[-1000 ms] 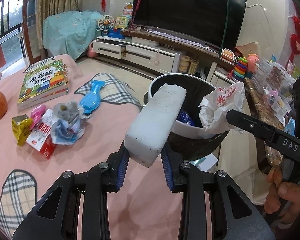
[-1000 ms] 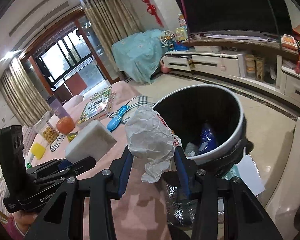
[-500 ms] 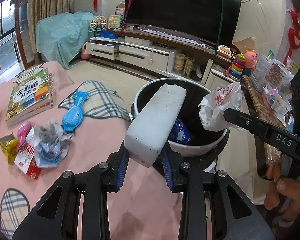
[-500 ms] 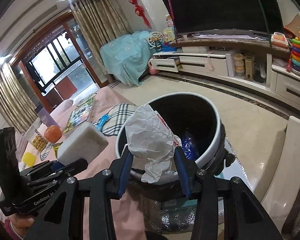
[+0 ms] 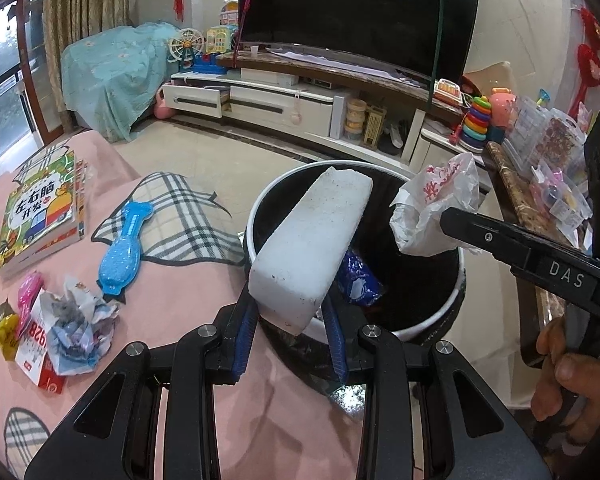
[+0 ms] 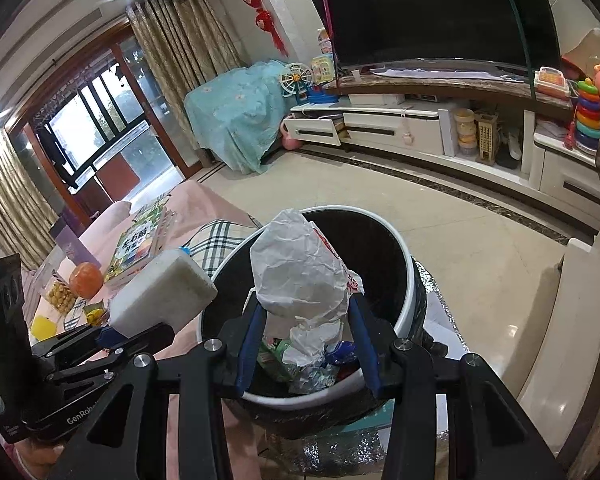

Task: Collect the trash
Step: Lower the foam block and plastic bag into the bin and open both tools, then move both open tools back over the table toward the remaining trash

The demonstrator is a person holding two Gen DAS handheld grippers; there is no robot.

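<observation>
My left gripper [image 5: 290,316] is shut on a white foam block [image 5: 312,244] and holds it over the near rim of the round black trash bin [image 5: 452,300]. The block also shows in the right wrist view [image 6: 164,296]. My right gripper [image 6: 306,336] is shut on a crumpled white plastic bag [image 6: 300,272] above the bin's opening [image 6: 404,304]; the bag also shows in the left wrist view [image 5: 436,208]. Wrappers, one of them blue [image 5: 356,280], lie inside the bin.
On the pink cloth-covered table [image 5: 172,304] lie crumpled paper [image 5: 80,324], a red-white packet [image 5: 36,344], a yellow wrapper [image 5: 0,324], a pink item [image 5: 28,296], a blue toy [image 5: 124,252] and a book [image 5: 40,208]. A TV cabinet [image 5: 292,104] stands beyond.
Both grippers have moved forward, so the bin is now closer and beneath them. The foam block and the bag now hang over its opening. Both grips are unchanged.
</observation>
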